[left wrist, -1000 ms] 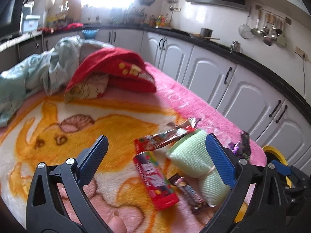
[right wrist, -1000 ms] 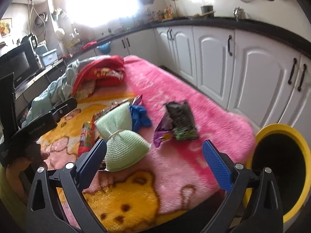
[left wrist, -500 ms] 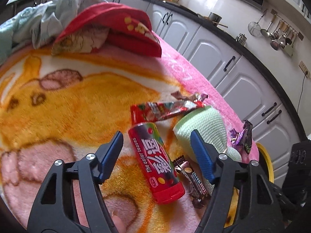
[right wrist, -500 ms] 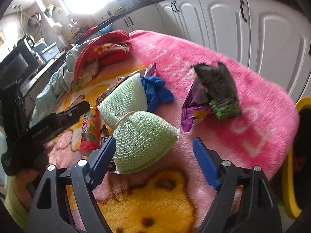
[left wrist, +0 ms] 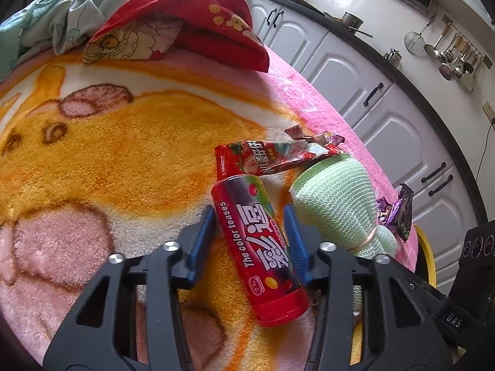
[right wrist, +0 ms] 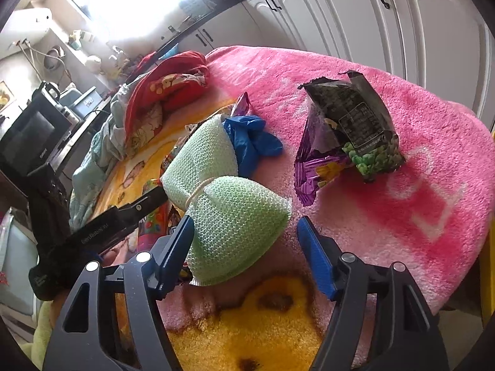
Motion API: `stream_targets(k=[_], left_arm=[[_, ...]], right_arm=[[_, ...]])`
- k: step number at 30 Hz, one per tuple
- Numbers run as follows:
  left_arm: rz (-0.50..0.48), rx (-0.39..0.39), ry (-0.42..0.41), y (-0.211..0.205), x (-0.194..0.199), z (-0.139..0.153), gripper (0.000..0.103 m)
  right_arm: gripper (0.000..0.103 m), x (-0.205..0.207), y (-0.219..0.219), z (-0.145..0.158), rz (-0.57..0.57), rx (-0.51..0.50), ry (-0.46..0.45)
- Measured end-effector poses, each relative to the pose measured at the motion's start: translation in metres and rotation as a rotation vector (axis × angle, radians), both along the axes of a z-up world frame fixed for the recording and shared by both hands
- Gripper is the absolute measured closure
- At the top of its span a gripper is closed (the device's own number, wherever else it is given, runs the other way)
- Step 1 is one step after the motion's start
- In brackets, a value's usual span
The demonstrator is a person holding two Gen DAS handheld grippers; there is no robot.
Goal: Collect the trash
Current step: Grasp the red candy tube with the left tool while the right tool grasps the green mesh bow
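Observation:
A red candy tube (left wrist: 260, 247) lies on the fleece blanket (left wrist: 123, 154), lengthwise between the blue pads of my left gripper (left wrist: 249, 213). Its jaws are closing, and a thin gap shows beside the right pad. A red snack wrapper (left wrist: 278, 157) lies just beyond the tube. A green knitted sponge (right wrist: 222, 204), tied at its middle, sits in my right gripper (right wrist: 244, 221). Those jaws are closing too: the left pad touches the sponge and the right pad stands clear of it. A dark purple snack bag (right wrist: 349, 133) and a blue glove (right wrist: 250, 142) lie farther off.
A yellow bin rim (left wrist: 428, 256) shows past the blanket's edge on the right. A red pillow (left wrist: 185, 21) and a pale green cloth (left wrist: 62, 15) are heaped at the far end. White cabinets (left wrist: 386, 114) run along the wall behind.
Both grippers have come down toward the blanket and their jaws have narrowed. The left now straddles the candy tube, and the right now straddles the green sponge.

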State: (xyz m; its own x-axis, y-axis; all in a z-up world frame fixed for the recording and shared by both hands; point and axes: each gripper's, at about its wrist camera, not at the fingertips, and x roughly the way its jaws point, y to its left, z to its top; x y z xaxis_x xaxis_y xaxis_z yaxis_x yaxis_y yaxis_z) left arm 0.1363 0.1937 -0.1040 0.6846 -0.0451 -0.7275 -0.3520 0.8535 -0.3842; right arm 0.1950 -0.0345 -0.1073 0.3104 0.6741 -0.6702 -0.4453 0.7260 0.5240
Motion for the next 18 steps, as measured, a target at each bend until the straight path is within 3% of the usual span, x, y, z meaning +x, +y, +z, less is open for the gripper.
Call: stream_targets(k=[3, 12, 18], left_arm=[[-0.004, -0.006, -0.003, 0.0, 0.0, 0.0, 0.069], [-0.021, 0.004, -0.016, -0.003, -0.003, 0.007, 0.074], [-0.015, 0.019, -0.06, -0.001, -0.01, 0.024, 0.075]], right_arm=[[0.052, 0.001, 0.003, 0.0, 0.022, 0.027, 0.013], [0.071, -0.012, 0.001, 0.014, 0.038, 0.015, -0.065], [0.073, -0.026, -0.005, 0.038, 0.035, -0.001, -0.188]])
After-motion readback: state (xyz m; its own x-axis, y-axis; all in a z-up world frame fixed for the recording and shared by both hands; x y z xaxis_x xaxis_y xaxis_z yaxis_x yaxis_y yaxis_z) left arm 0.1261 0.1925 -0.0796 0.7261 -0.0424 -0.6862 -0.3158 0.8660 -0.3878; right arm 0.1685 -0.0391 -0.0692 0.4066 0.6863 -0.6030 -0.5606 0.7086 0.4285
